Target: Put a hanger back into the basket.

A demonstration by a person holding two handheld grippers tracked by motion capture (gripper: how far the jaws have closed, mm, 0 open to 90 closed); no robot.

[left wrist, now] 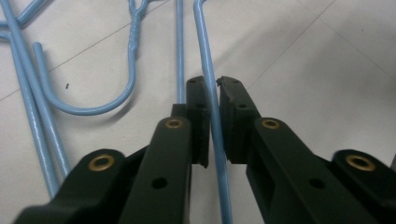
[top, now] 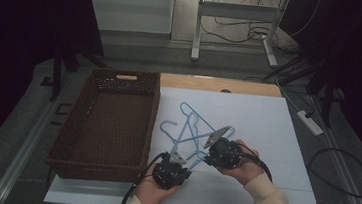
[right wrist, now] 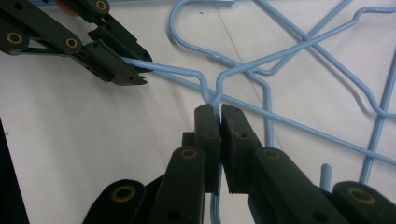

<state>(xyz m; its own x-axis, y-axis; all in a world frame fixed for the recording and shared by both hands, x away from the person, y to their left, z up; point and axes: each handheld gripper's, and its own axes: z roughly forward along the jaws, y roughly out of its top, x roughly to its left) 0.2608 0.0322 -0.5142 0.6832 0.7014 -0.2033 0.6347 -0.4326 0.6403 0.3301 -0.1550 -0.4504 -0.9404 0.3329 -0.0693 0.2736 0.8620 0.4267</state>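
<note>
A pile of light blue wire hangers [top: 191, 130] lies on the white surface [top: 275, 141], just to the right of the brown woven basket [top: 109, 125], which stands at the left edge of that surface. The hangers overlap one another, their hooks and bars crossing, and none of them is in the basket.

The left gripper [top: 177, 158], held in the person's left hand [top: 152, 192], sits at the near end of the pile, a little to the right of the basket's near corner. In the left gripper view its jaws are drawn in on a single blue wire [left wrist: 212, 116], which runs straight up between the pads; the pads press against the wire on both sides.

The right gripper [top: 216, 135], in the person's right hand [top: 243, 166], is farther from the basket, on the right side of the pile. In the right gripper view its jaws are nearly together and pinch a bend of hanger wire [right wrist: 215, 105] at their tips. That view also has the left gripper [right wrist: 137, 70] clamped on a wire beside it.
</note>
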